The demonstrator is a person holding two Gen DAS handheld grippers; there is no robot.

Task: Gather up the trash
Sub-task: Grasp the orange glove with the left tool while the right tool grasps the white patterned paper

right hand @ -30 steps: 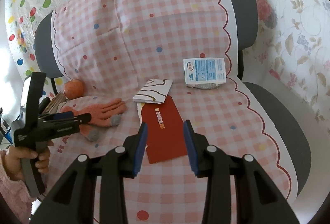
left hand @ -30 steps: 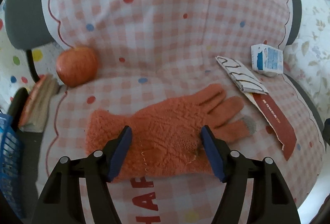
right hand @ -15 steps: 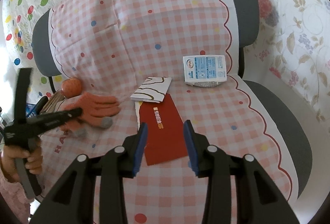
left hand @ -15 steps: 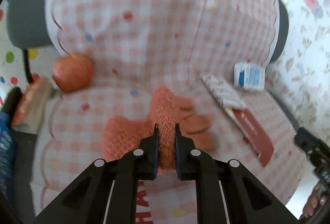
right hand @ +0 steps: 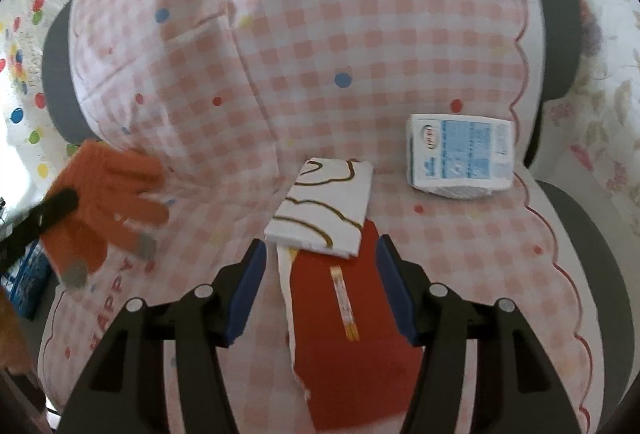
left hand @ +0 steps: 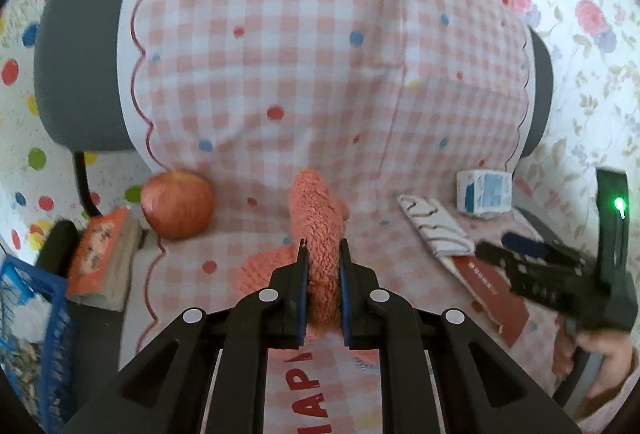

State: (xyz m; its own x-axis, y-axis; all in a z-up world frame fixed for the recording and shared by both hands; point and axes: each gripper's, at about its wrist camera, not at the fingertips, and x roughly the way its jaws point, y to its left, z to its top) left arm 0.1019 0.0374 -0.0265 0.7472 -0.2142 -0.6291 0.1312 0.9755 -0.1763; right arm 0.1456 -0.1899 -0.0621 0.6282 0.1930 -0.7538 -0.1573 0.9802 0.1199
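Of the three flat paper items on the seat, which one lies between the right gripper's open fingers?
The red envelope. The right gripper straddles it; the white wrapper lies on its far end, the blue-and-white carton farther back.

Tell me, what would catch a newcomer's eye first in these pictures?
Probably the fuzzy orange glove, pinched between the blue pads of the left hand-held gripper and lifted above the pink checked chair cover. Next, the right hand-held gripper hangs open over a red envelope, with a white patterned packet lying across its top end and a small blue-and-white carton behind. A red apple sits at the seat's left edge.
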